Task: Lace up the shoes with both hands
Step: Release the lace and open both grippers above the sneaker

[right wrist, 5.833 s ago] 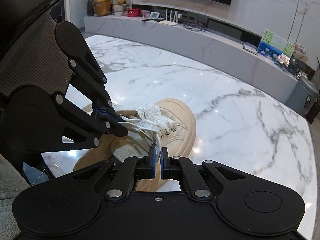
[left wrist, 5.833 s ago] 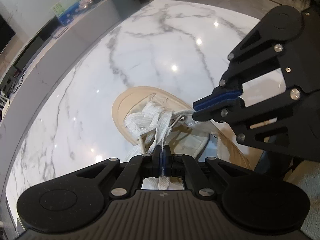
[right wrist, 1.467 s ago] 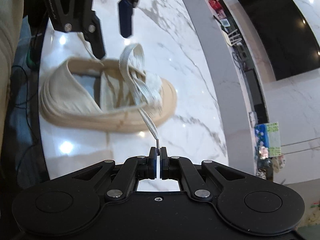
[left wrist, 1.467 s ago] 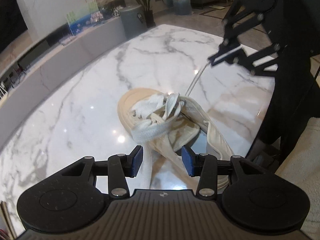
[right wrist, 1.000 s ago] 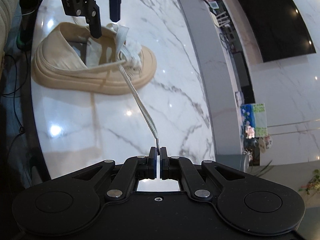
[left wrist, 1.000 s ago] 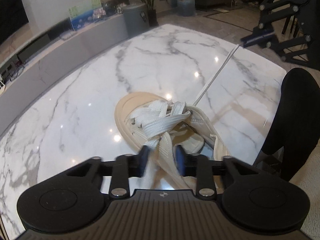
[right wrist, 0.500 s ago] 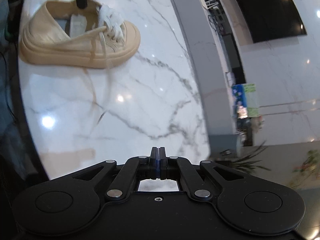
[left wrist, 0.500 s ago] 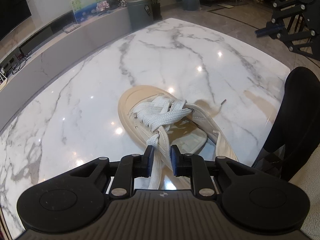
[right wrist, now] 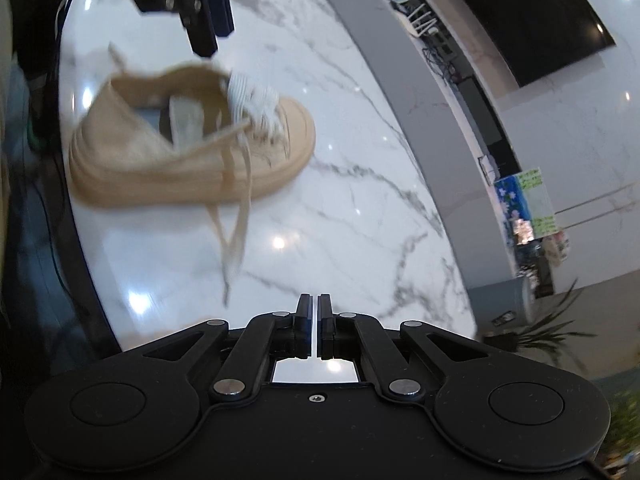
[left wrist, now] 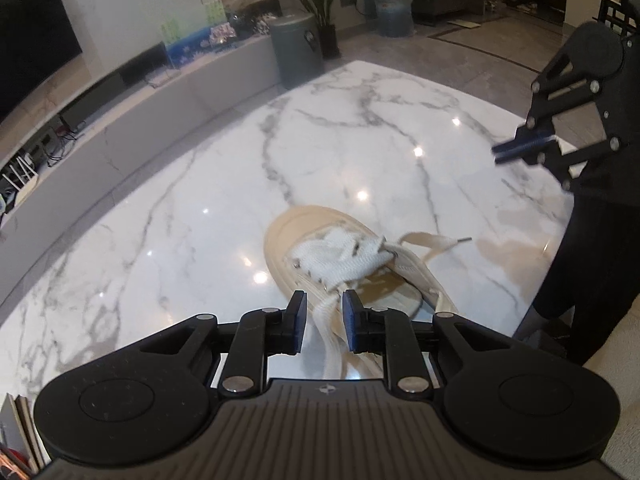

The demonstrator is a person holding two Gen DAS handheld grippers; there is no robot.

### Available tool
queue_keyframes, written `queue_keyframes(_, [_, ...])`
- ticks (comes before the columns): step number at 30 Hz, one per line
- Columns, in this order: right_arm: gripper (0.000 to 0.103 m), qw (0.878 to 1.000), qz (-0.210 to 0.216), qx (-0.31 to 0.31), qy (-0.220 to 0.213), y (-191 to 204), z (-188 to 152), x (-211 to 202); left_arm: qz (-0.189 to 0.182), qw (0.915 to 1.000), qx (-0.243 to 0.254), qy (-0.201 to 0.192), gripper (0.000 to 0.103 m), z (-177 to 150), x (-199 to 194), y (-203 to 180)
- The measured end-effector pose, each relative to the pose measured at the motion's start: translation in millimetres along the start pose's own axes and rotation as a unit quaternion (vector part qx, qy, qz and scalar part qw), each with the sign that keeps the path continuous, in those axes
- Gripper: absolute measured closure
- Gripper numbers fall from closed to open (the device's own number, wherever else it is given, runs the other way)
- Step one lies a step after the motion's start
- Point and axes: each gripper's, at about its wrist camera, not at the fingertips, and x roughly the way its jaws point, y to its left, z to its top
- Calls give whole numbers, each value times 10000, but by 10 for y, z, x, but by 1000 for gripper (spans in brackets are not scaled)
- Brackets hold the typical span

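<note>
Two grippers are at work over one shoe. The left gripper (left wrist: 324, 322) hangs close above the near side of the shoe (left wrist: 348, 264), its blue pads (left wrist: 299, 322) a little apart with a white lace (left wrist: 330, 332) running down between them; whether the pads actually press on the lace I cannot tell, as a sliver of gap shows on each side. The lace comes off the criss-crossed lacing over the tongue and drops out of sight under the gripper body.

The right gripper (right wrist: 314, 330) is pressed together with nothing in it, only a thin slit between its black fingers (right wrist: 303, 328). It hangs to the right of the shoe, well clear of it. In the left wrist view it shows at the far right (left wrist: 520, 150), above the table edge.

The tan shoe (right wrist: 192, 148) sits on the white marble table (left wrist: 200, 200), toe pointing away. A second lace end (right wrist: 236, 240) hangs loose from the eyelets on its right side and lies on the marble, tip toward the right gripper but not touching it. Beyond the table runs a long grey ledge (left wrist: 180, 92), with a grey bin (left wrist: 296, 50) at its far end.
</note>
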Motion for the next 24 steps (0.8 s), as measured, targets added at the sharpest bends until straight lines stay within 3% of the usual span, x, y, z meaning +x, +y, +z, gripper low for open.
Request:
queue_keyframes(5, [103, 9954, 355, 832, -329, -94, 149, -40, 144, 9998, -60, -92, 84, 67, -63, 5])
queue_keyframes(9, [103, 9824, 738, 1606, -611, -182, 277, -70, 235, 9994, -194, -166, 75, 95, -92, 9])
queue_keyframes(12, [103, 9690, 986, 2142, -739, -225, 350, -80, 268, 9988, -353, -216, 74, 95, -112, 24])
queue_keyframes(15, [94, 9546, 1244, 2604, -741, -229, 414, -67, 284, 9974, -586, -322, 70, 98, -140, 43])
queue_keyframes(17, [77, 9476, 1320, 2817, -733, -204, 463, -75, 327, 9948, -859, -430, 65, 89, -169, 64])
queue_keyframes(20, [71, 9348, 1413, 3177, -722, -147, 504, -78, 353, 9905, -1235, -495, 62, 53, -185, 100])
queue_keyframes(24, [61, 9080, 1589, 3811, -702, -123, 487, -45, 426, 9872, -1499, -340, 57, -33, -140, 143])
